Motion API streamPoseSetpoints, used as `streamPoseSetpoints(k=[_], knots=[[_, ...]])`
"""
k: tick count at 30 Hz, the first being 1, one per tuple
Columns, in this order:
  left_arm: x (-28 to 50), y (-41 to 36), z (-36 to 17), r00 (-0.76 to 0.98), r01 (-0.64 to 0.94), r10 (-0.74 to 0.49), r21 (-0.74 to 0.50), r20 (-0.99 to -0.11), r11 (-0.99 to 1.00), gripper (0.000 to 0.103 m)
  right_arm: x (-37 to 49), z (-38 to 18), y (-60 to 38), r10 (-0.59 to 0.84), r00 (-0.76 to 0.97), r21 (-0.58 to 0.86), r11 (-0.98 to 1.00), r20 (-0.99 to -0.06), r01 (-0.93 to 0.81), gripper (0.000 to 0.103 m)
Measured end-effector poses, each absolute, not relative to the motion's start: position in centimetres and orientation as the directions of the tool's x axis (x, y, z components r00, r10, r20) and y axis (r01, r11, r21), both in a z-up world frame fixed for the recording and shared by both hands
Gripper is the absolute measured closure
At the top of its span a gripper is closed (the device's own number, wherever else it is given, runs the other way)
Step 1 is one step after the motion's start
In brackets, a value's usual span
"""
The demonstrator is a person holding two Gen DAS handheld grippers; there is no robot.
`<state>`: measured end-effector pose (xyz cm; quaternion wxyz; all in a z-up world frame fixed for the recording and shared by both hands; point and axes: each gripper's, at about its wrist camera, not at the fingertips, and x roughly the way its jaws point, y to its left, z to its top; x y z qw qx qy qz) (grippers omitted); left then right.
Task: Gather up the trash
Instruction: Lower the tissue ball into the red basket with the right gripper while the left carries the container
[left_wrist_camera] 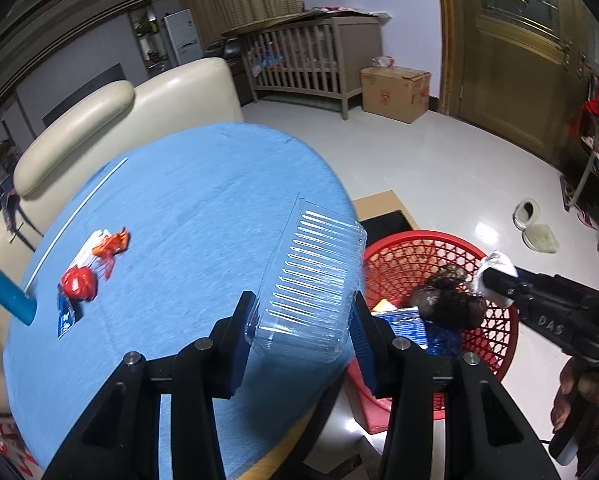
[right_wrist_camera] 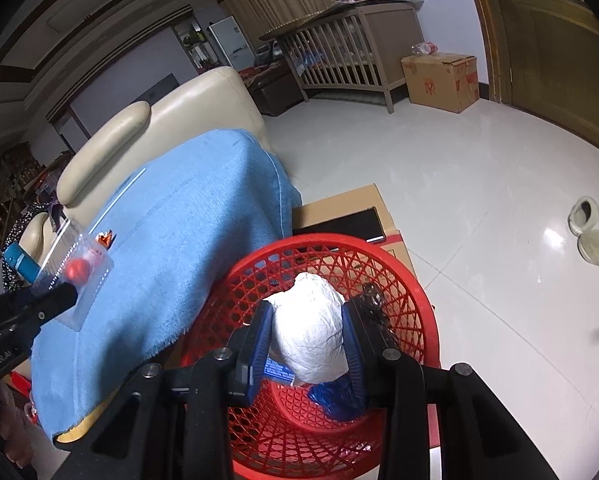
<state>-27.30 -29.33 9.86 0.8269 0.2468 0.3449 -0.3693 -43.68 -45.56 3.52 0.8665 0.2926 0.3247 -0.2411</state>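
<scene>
My left gripper (left_wrist_camera: 301, 316) is shut on a clear plastic container (left_wrist_camera: 311, 280), held above the right edge of the blue-covered table (left_wrist_camera: 187, 208). My right gripper (right_wrist_camera: 307, 340) is shut on a crumpled white paper ball (right_wrist_camera: 309, 332), held over the red basket (right_wrist_camera: 415, 296). The basket (left_wrist_camera: 495, 336) stands on the floor beside the table and holds a dark clump (left_wrist_camera: 447, 300) and blue wrappers (right_wrist_camera: 335, 400). A red crumpled wrapper (left_wrist_camera: 78, 283), an orange-and-white wrapper (left_wrist_camera: 107, 246), a small blue packet (left_wrist_camera: 65, 320) and a white straw (left_wrist_camera: 75, 224) lie on the table's left part.
A cream sofa (left_wrist_camera: 111, 120) stands behind the table. A flat cardboard piece with a dark panel (right_wrist_camera: 347, 216) lies by the basket. A cardboard box (left_wrist_camera: 395, 92), a crib (left_wrist_camera: 307, 64) and slippers (left_wrist_camera: 535, 228) stand on the white floor. A blue tube (left_wrist_camera: 3, 288) shows at the table's left edge.
</scene>
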Motion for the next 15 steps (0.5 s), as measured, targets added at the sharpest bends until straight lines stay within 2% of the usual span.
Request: streamPoseSetpoints(k=[15], knots=[[-29.5,-32.3,9.0,0.455,0.823,-0.447,0.173,-0.770,0.541,0.056,-44.4,1.5,-45.6,-0.192,0.655,0.372,0.693,-0.730,0.618,0.066]])
